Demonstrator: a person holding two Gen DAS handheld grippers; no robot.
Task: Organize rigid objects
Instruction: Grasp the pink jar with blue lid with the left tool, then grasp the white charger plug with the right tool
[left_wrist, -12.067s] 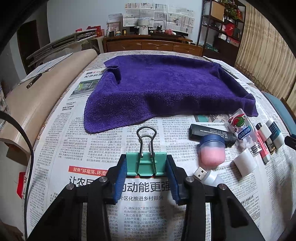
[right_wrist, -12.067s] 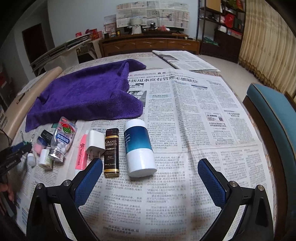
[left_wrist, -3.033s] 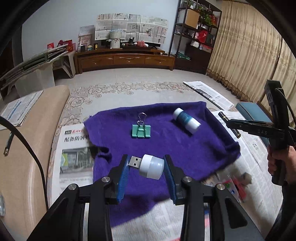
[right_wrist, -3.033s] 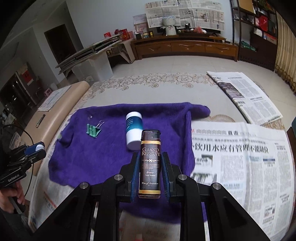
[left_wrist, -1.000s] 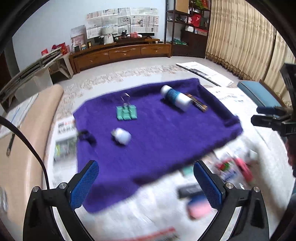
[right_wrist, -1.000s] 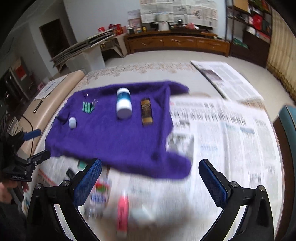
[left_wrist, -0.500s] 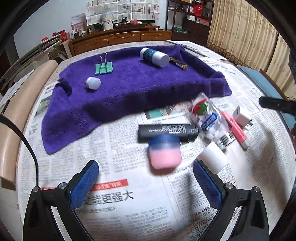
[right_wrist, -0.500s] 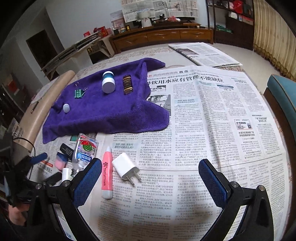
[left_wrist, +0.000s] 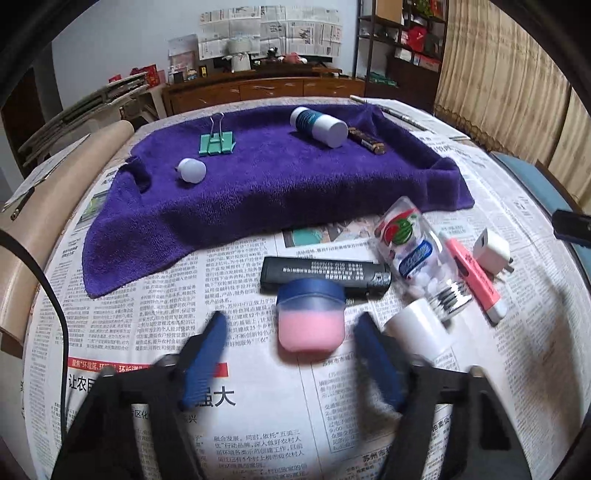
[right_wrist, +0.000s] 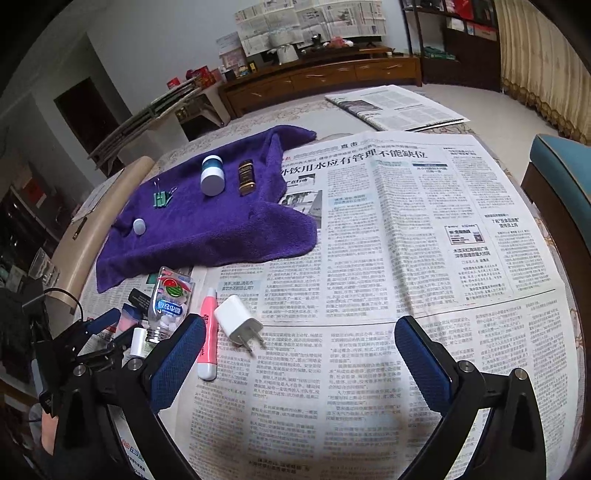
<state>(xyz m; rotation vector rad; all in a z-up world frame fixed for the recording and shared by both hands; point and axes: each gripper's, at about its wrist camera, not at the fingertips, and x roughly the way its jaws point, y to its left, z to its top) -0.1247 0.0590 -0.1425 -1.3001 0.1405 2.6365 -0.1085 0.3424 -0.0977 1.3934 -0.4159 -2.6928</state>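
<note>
Newsprint-covered table: both grippers' ribbed fingers gape empty beside squat pink jar.

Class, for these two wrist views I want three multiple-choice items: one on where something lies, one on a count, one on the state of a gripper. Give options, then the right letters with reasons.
1. Where does the pink jar lie?
A. on the purple towel
B. on the newspaper, between the left gripper's jaws
C. on the chair

2. How many things lie on the purple towel?
A. two
B. four
C. six

3. What state is the right gripper in?
A. open, holding nothing
B. shut on the white charger
C. shut on the pink pen

Answers: 1 B, the left gripper flanks it on the newspaper. 2 B, binder clip, small white lamp, white bottle, brown lighter. 3 A, its jaws stand wide apart over newspaper.
</note>
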